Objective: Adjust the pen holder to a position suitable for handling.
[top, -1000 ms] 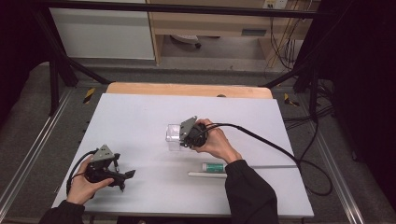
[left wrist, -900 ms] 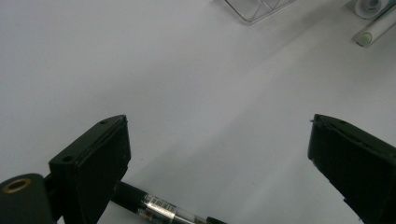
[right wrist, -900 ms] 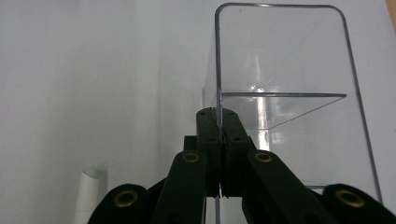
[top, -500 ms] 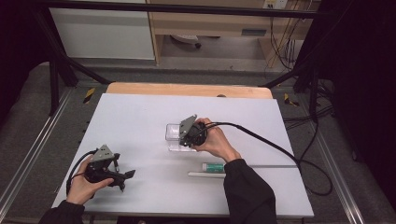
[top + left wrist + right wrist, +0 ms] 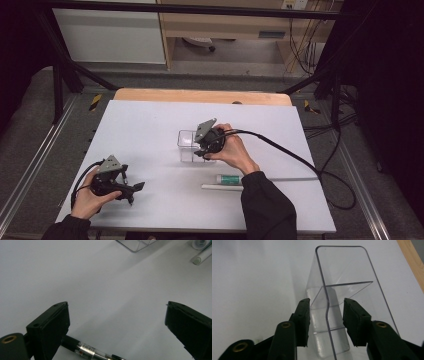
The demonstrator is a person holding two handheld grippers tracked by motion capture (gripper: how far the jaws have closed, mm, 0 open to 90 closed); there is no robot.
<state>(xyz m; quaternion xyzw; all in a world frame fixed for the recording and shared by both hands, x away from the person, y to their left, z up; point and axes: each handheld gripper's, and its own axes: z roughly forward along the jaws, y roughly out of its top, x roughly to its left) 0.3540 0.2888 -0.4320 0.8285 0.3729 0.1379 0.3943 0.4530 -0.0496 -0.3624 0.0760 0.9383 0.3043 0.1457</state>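
A clear plastic box (image 5: pixel 186 145) with an inner divider stands at the middle of the white table (image 5: pixel 150 120). My right gripper (image 5: pixel 200 151) is at its right side. In the right gripper view that gripper (image 5: pixel 326 302) stands open, its jaws straddling the near wall of the box (image 5: pixel 347 272) with a gap on each side. My left gripper (image 5: pixel 133 193) rests low at the front left, open wide. In the left gripper view a black and clear pen (image 5: pixel 87 350) lies on the table just below the left gripper (image 5: pixel 116 310).
A small white and green tube (image 5: pixel 230 179) and a thin white stick (image 5: pixel 222 187) lie on the table in front of the right hand. The right gripper's cable (image 5: pixel 300 160) trails off to the right. A wooden strip (image 5: pixel 200 96) runs along the table's far edge.
The right gripper has edged slightly away from me at the box. The left gripper has not moved.
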